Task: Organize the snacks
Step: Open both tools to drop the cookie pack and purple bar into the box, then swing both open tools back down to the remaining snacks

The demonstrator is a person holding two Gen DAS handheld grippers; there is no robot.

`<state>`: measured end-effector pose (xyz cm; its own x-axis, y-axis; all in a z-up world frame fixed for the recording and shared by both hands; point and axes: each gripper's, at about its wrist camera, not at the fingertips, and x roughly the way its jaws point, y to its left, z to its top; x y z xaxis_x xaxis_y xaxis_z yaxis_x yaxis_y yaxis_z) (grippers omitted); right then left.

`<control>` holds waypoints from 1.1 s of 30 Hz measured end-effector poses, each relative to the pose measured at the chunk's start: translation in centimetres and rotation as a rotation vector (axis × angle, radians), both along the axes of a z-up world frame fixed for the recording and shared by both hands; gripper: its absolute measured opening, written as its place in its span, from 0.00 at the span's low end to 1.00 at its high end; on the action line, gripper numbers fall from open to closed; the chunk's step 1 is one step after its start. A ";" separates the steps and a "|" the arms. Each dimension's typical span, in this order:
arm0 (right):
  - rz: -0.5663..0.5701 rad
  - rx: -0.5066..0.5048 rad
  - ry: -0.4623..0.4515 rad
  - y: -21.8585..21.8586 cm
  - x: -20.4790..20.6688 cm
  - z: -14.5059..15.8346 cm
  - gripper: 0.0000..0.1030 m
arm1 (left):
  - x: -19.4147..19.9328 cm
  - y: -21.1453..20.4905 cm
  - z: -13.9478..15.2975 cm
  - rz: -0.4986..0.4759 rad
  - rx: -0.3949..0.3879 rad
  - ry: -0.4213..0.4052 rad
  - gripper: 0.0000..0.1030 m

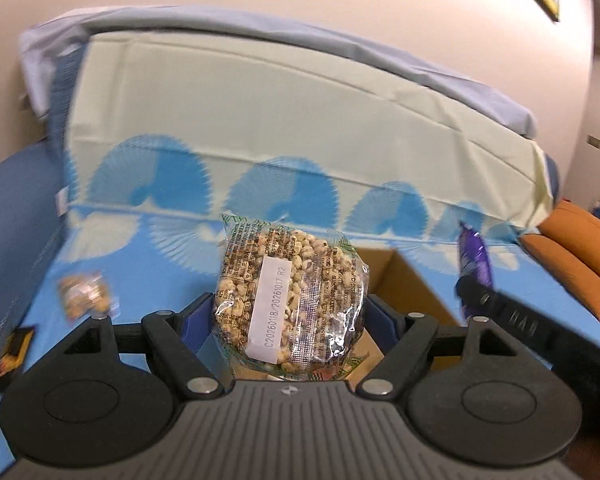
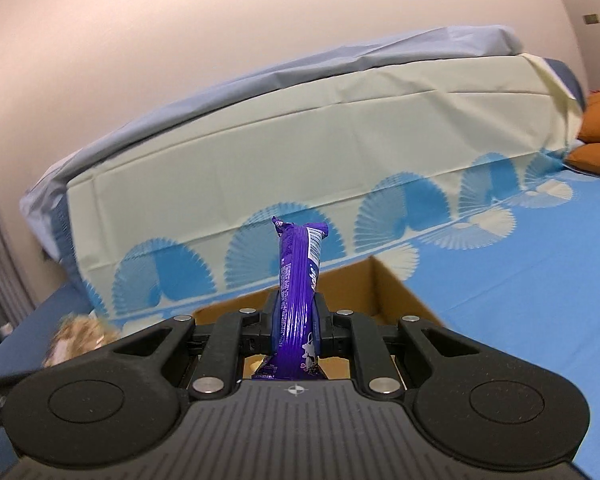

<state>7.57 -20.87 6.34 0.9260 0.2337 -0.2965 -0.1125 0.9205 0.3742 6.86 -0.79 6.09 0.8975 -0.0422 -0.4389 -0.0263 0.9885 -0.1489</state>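
Purple wrapper first: the right gripper [image 2: 296, 330] has its jaws pinched almost together on one chocolate bar [image 2: 298, 280], standing upright above the open cardboard box [image 2: 396, 292]. The left gripper [image 1: 290, 320], jaws wide, clamps one clear puffed-grain cake packet [image 1: 290, 296] over that same box. Two more snacks lie on the blue cloth [image 1: 540, 292]: one grain packet [image 1: 84, 294], one dark packet [image 1: 14, 350].
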 end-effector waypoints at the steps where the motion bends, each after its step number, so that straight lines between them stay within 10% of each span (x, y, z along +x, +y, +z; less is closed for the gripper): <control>1: -0.012 0.004 0.000 -0.4 -0.1 -0.1 0.15 | 0.9 -0.8 0.2 -0.011 -0.002 -0.005 0.80; 11: -0.088 0.033 0.019 -2.9 0.7 -0.6 0.15 | 4.9 -4.8 0.6 -0.085 0.005 -0.022 0.83; 17: -0.118 0.030 0.108 -2.9 1.7 -1.6 0.63 | 3.4 -2.9 0.0 -0.065 0.009 -0.040 0.99; 33: 0.082 -0.035 0.085 3.3 1.3 -0.8 0.64 | -7.3 25.3 4.8 0.651 0.255 -0.079 1.00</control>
<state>8.88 -17.54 5.56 0.8751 0.2959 -0.3830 -0.1573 0.9223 0.3531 -0.47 24.50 10.86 0.7352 0.6096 -0.2963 -0.6229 0.7801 0.0592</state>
